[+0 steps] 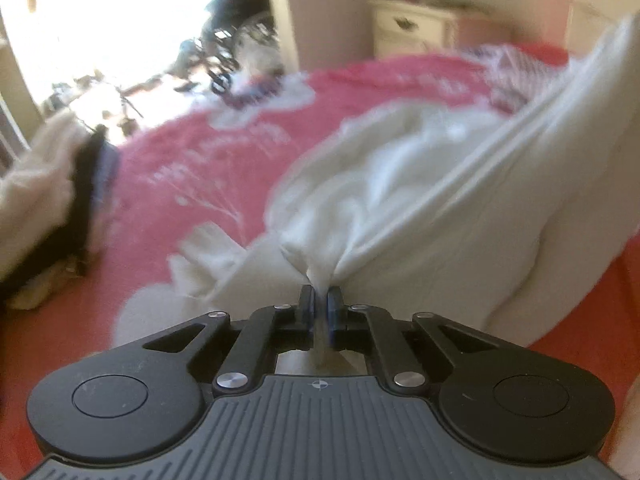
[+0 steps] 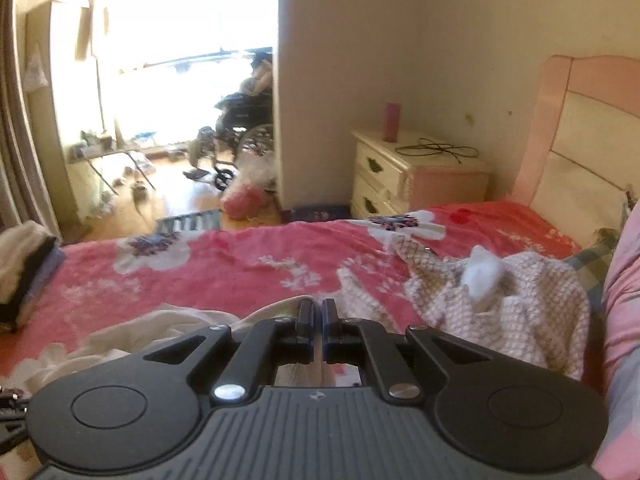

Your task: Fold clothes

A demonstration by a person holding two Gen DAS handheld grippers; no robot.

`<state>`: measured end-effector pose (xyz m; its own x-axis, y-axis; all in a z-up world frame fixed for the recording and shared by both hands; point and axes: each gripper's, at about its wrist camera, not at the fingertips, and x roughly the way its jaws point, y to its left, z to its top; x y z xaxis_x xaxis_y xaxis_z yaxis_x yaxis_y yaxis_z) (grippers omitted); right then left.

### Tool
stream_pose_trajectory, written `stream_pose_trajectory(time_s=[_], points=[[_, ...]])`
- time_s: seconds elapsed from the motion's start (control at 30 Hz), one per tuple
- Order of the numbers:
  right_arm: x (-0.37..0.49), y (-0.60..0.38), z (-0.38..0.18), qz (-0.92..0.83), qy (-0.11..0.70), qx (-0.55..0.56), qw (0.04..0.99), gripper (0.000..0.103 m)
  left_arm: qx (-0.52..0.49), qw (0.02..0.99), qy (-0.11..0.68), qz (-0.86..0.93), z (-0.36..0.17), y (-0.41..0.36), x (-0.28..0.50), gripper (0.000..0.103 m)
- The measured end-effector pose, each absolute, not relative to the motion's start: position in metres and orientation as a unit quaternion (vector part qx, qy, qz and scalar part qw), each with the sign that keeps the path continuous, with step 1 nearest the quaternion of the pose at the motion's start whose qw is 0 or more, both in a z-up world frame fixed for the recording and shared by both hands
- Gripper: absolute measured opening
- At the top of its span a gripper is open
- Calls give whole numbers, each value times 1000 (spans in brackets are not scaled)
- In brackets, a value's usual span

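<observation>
Pinched between my left gripper (image 1: 320, 300) is a bunched corner of the white garment (image 1: 400, 184) — those jaws are clenched on it, and the cloth fans out ahead and to the right, its long fold rising toward the upper right, where it is lifted off the pink bedspread (image 1: 192, 160). My right gripper (image 2: 318, 314) has its jaws drawn almost together over pale cloth (image 2: 168, 328) that lies just under and to the left of them; fabric shows in the slot behind the fingers, so I judge it gripped, though the pinch itself is hidden. So the garment seems to hang between my two hands, long axis running from one to the other, and any fold turns on bringing the ends together.

Counting left to right: one stack of clothes (image 2: 24, 268) at the bed's left edge, one white garment in hand, one checked garment (image 2: 500, 304) crumpled to the right — well apart from the stack.
</observation>
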<state>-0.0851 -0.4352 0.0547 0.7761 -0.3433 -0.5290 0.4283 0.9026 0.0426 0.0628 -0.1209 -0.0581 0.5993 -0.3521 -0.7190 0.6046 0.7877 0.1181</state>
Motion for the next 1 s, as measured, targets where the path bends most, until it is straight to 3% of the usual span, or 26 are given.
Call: stream_pose_trajectory(time_s=[0.2,0.4,0.57,0.77,0.83,0.87,0.9,1.0], points=[[-108,-420,87,-98,240,150,954,4,130,914,308,-230,24,-48,43,2],[-100,-356,78,134,302,226,916,4,112,936,291,-162,80,25,23,2],[-84,-275,24,273,414,236,836,4,120,905,380,-151,60,58,20,2],[-70,-235,-43,244,542,160,788,9,180,839,481,-179,6,60,24,8],[-63,-253,-38,224,537,179,794,21,193,841,471,-182,5,57,28,26],[-59,-268,-32,214,524,196,801,41,191,844,464,-187,7,56,31,35],[-57,-285,-25,202,505,213,812,52,190,848,457,-192,9,55,33,42],[-45,-341,-17,154,449,259,841,62,182,850,450,-204,8,46,45,53]])
